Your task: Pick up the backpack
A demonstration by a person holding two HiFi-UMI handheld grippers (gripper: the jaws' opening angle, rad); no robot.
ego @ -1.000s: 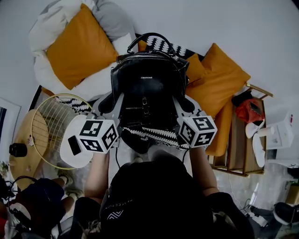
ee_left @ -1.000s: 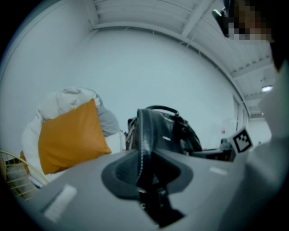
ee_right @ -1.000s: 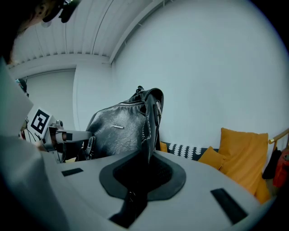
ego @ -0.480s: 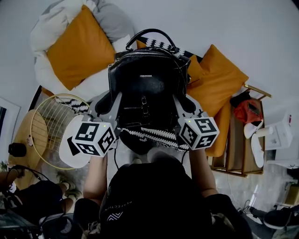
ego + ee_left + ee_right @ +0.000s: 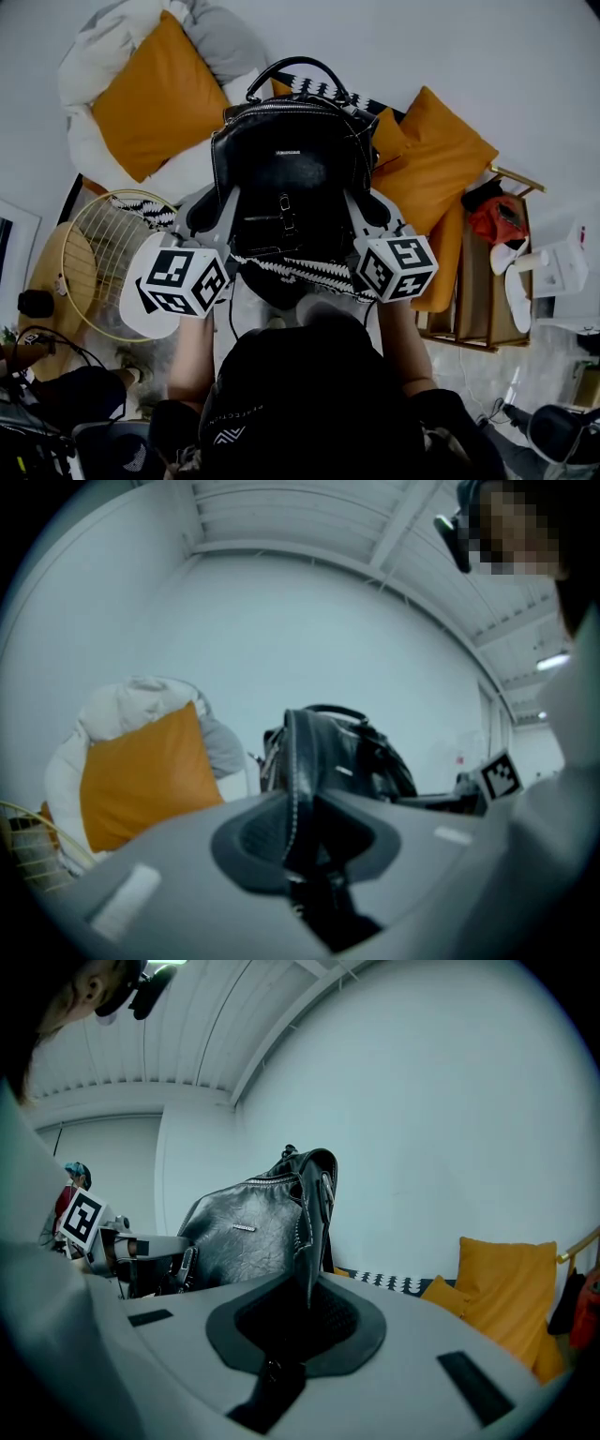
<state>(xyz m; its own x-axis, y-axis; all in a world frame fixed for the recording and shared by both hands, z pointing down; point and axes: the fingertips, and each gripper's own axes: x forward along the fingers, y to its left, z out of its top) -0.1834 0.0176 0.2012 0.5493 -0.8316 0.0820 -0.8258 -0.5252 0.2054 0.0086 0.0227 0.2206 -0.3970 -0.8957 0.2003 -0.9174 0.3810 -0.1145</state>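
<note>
Setting: pale wall behind and pale floor below; soft furnishings are heaped against the wall.
Foreground: person's dark top (image 5: 300,403) fills the lower head view, both forearms reaching forward.
Left gripper (image 5: 214,204): jaws clamped on the stitched side seam of the backpack (image 5: 291,169); only a thin fold of leather sits between the pads.
Right gripper (image 5: 367,208): jaws likewise pinched shut on the opposite side seam, roughly level with the left.
Backpack: black leather, upright, front flap toward the person, carry handle (image 5: 295,66) uppermost; held between the two grippers and apparently clear of the cushions—its underside is hidden.
Beyond, left: orange cushion (image 5: 155,94) on a white one (image 5: 89,66); wire basket (image 5: 98,262) lower left.
Beyond, right: second orange cushion (image 5: 441,159), patterned cloth (image 5: 323,91), wooden rack (image 5: 487,291).
Risk, slip: each grip holds a narrow edge of smooth leather, so the bag's weight could draw a seam out of the pads.
Risk, swing: if one side lets go, the backpack would likely pivot on the other and drop.
Risk, strain: hands drifting apart would pull the seams—uneven lifting would tilt the load.
</note>
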